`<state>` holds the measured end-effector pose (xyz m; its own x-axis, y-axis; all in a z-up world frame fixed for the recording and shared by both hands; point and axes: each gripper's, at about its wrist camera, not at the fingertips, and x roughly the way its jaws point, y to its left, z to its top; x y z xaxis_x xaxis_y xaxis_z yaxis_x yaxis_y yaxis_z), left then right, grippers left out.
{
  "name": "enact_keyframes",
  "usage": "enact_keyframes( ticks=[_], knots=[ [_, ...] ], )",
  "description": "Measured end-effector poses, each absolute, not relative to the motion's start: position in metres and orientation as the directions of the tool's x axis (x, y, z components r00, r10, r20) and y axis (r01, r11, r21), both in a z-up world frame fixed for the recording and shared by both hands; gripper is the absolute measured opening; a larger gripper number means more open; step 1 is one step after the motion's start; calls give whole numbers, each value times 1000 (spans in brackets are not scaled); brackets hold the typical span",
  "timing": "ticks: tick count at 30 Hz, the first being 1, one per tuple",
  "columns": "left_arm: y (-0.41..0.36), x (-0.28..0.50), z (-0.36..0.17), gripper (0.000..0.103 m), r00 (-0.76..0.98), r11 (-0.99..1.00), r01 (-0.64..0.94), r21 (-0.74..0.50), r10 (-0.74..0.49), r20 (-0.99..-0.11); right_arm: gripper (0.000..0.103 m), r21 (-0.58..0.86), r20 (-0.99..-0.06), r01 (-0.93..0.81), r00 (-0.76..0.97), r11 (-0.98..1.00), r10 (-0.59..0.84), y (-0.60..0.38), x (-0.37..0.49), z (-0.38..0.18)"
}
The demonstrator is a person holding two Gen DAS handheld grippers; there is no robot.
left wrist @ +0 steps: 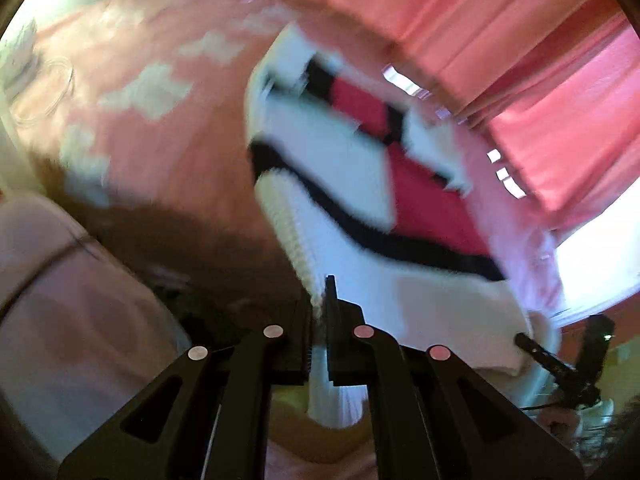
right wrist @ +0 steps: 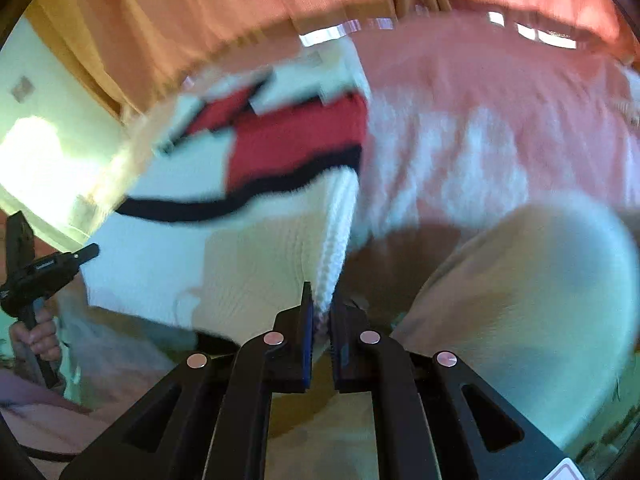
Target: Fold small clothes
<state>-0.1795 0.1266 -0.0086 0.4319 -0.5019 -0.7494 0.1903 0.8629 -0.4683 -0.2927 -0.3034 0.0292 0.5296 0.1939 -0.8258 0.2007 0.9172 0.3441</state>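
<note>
Hand [right wrist: 34, 336] only in right-wrist view

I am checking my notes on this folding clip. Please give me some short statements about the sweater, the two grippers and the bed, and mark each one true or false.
1. The left gripper has its jaws shut on the ribbed edge of the sweater. True.
2. The right gripper is open and holds nothing. False: it is shut on a ribbed edge of the same sweater.
3. The sweater is white with red panels and black bands. True.
4. The sweater lies flat and untouched on the bedcover. False: both grippers grip it by its edge.
5. The bedcover is plain blue. False: it is pink with white patches.
</note>
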Motion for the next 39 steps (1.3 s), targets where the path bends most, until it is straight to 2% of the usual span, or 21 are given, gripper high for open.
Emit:
enact_keyframes(
  ticks=[3,5,7,9,13,14,17,19,20,22,24,26,31,34,35,36,37,38,39],
  knots=[
    [124,-153,41,4,526,855,266,-446,-516,-676,6,362,-728,128,657,923,194,-318,-269,82],
    [118,-116,67,4,611,873,283,-397,-483,-627,7,368,-657,82,728,926,197,-331,-235,107],
    [107,-77,77,4,671,895,267,-358,-440,-597,7,364,-613,72,769,929,180,-344,-189,118],
    [95,-23,77,4,715,924,208,-321,-368,-594,7,418,-596,80,776,905,207,-365,-124,110],
    [63,81,35,7,721,958,66,-278,-239,-651,15,497,-627,139,740,856,244,-396,-7,61],
    [54,112,13,8,705,965,25,-261,-202,-679,23,497,-636,155,735,853,237,-400,8,49],
    [48,148,-30,10,653,966,-81,-245,-135,-746,30,455,-673,244,724,856,151,-416,42,18],
    [51,151,-44,15,639,958,-93,-270,-150,-754,43,480,-654,239,739,844,162,-426,45,10],
    [54,151,-46,19,628,957,-103,-272,-149,-764,54,481,-657,254,738,839,153,-430,43,9],
    [56,146,-37,33,636,958,-73,-277,-169,-753,55,464,-667,244,729,851,154,-429,44,7],
    [54,137,-21,61,696,975,-39,-219,-131,-706,55,413,-692,192,702,890,169,-419,45,5],
    [51,130,-12,69,728,987,6,-159,-114,-676,56,359,-722,145,669,922,176,-408,51,-2],
    [35,145,-32,70,666,988,104,-115,-155,-730,57,208,-805,89,581,974,119,-376,63,-31],
    [21,157,-52,70,620,991,117,-69,-127,-774,57,184,-821,94,563,978,100,-371,71,-39],
    [18,162,-58,66,609,992,116,-58,-117,-785,57,186,-826,103,555,977,99,-370,75,-41],
    [16,167,-63,54,598,991,118,-63,-121,-792,56,193,-827,105,552,975,105,-370,78,-43],
    [15,170,-66,48,583,990,118,-72,-128,-802,51,196,-828,109,551,975,104,-369,80,-43],
    [15,174,-69,33,570,989,120,-83,-137,-810,27,204,-825,107,554,973,112,-370,82,-44],
    [14,175,-67,17,572,988,125,-95,-150,-807,8,220,-818,100,561,970,128,-370,82,-41]
  ],
)
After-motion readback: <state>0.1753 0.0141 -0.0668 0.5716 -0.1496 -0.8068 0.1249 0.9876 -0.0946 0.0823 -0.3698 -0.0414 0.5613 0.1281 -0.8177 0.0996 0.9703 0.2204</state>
